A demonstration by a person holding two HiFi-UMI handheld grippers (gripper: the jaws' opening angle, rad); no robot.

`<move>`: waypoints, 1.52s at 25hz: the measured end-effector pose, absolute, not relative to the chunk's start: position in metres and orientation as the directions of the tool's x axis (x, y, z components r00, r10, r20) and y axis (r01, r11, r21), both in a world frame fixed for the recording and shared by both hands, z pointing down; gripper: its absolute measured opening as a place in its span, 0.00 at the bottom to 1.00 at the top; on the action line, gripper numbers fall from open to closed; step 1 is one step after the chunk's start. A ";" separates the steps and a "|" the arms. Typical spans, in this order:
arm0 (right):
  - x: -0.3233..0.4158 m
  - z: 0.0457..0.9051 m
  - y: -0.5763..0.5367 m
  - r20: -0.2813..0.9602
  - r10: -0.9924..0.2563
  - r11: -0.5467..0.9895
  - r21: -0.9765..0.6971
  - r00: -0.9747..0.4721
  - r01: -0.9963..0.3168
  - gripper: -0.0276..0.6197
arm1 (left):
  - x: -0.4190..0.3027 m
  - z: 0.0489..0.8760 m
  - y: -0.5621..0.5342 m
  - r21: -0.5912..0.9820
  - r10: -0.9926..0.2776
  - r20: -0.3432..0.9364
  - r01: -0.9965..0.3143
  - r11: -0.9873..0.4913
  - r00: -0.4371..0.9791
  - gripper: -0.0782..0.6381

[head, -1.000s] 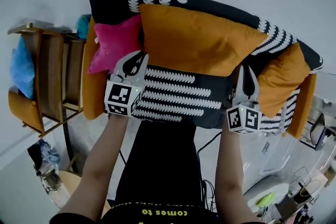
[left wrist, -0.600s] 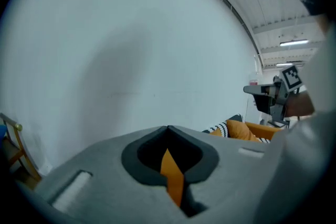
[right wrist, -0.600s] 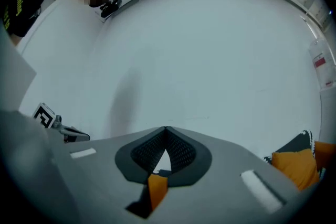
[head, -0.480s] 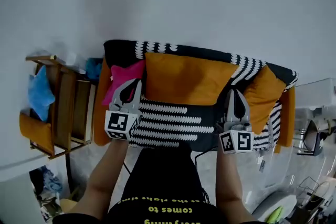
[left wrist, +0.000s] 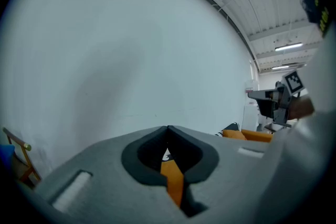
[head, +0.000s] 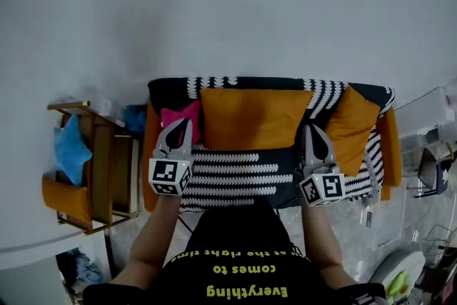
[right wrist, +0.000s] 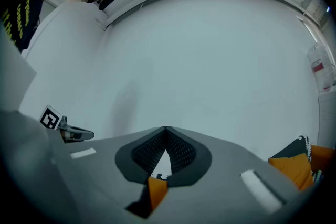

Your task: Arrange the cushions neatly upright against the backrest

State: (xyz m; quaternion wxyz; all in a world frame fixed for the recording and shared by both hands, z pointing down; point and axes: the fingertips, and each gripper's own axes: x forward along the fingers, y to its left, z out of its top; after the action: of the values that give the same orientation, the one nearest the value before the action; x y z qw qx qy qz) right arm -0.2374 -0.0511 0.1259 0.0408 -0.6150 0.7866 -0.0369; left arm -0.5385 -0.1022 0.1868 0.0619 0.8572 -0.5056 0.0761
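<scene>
left gripper (head: 183, 123): the jaws are sitting fully together, tips touching, and are gripping nothing. right gripper (head: 315, 131): the jaws are likewise pressing tip to tip and carrying nothing.

open room: ahead of and above both jaw pairs, a plain white wall (head: 214, 11) is filling each gripper view, with nothing standing between the tips and it. in the head view, both grippers are showing over the striped seat (head: 235, 169) of the sofa.

task items: the large orange cushion (head: 248, 118) is standing upright against the backrest (head: 171, 88), beyond the tips and between the two jaw pairs. the pink cushion (head: 178, 116) is sitting just ahead of the left jaws, beside the large cushion's edge. the small orange cushion (head: 353, 126) is leaning corner-up in the sofa corner, to the outer side of the right jaws.

surroundings: orange armrests (head: 151, 153) are bounding the seat outside each jaw pair. a wooden chair (head: 100, 168) carrying a blue cushion (head: 71, 153) is standing well outside the left jaws, apart from the sofa.
</scene>
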 end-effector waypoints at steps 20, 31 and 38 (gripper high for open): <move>-0.199 0.120 -0.010 -0.005 -0.977 0.213 -0.136 -0.215 -0.968 0.06 | -0.453 0.179 -0.089 0.006 -0.819 0.168 -0.831 -0.556 0.549 0.11; -0.098 0.114 0.010 -0.035 -0.917 0.399 -0.103 -0.397 -0.911 0.06 | -0.303 0.167 -0.032 -0.097 -0.863 0.159 -0.862 -0.497 0.479 0.11; -0.003 0.109 0.040 -0.026 -0.881 0.473 -0.075 -0.472 -0.878 0.06 | -0.164 0.182 0.018 -0.028 -0.845 0.178 -0.856 -0.516 0.504 0.11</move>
State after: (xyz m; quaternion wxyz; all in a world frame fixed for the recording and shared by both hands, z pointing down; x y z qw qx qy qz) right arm -0.0029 0.0396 0.1086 0.0304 -0.5127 0.8577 -0.0254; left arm -0.1637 0.0177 0.1817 0.0318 0.8666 -0.4907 0.0848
